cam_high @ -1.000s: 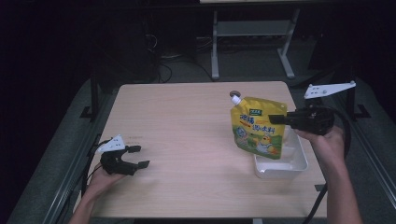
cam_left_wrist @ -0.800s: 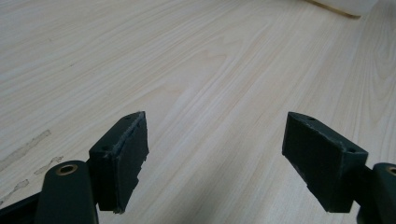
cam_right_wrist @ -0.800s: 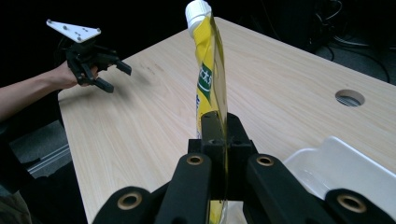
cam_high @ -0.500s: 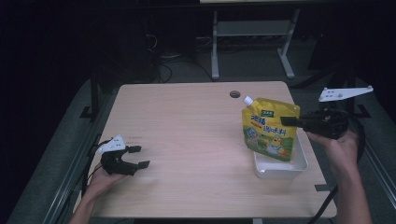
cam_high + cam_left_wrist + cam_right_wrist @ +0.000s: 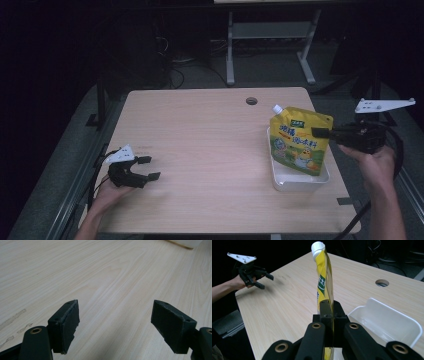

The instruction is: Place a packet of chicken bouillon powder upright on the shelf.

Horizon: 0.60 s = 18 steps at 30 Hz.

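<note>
Pouch, yellow, white screw cap uppermost, printed face toward the tabletop's near edge; hangs upright over the white tray at the right edge, near the front corner. Left claw: jaws spread wide with nothing between, low over the bare tabletop by the front left corner. Right claw: jaws pressed together, pinching the pouch's side seam, held level from the right.

Tabletop evenly lit from above; surroundings near black; soft focus, mild grain.
</note>
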{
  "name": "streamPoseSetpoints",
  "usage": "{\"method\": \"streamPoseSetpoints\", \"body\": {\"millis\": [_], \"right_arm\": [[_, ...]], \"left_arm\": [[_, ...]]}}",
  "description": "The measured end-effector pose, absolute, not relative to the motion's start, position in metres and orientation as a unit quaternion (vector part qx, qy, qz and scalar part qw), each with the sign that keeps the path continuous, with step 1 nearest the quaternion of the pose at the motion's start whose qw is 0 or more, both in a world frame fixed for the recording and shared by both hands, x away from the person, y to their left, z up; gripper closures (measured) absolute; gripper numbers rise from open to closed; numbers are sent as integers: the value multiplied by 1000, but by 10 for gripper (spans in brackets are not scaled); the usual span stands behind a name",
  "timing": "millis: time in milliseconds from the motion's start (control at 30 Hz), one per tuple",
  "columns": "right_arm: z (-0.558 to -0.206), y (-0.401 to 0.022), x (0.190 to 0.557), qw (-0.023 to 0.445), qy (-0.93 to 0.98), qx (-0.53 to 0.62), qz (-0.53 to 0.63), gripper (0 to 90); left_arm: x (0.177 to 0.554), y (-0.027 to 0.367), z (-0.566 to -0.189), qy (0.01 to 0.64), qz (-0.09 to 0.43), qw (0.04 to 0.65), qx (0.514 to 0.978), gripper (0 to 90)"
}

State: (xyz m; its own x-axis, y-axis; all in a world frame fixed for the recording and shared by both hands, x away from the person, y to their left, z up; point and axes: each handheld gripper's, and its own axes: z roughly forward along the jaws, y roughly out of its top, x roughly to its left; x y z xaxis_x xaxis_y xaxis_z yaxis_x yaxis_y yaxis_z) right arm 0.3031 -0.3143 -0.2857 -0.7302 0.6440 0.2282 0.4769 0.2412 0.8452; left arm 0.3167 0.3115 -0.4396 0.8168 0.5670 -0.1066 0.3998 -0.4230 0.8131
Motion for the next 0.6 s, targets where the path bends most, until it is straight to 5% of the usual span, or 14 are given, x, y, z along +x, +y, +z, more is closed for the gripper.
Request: {"method": "streamPoseSetpoints", "body": {"millis": [600], "right_arm": [[-301, -322, 301, 77, 781, 365, 502, 896]], "left_arm": [[317, 310, -441, 288, 91, 452, 839, 223]]}}
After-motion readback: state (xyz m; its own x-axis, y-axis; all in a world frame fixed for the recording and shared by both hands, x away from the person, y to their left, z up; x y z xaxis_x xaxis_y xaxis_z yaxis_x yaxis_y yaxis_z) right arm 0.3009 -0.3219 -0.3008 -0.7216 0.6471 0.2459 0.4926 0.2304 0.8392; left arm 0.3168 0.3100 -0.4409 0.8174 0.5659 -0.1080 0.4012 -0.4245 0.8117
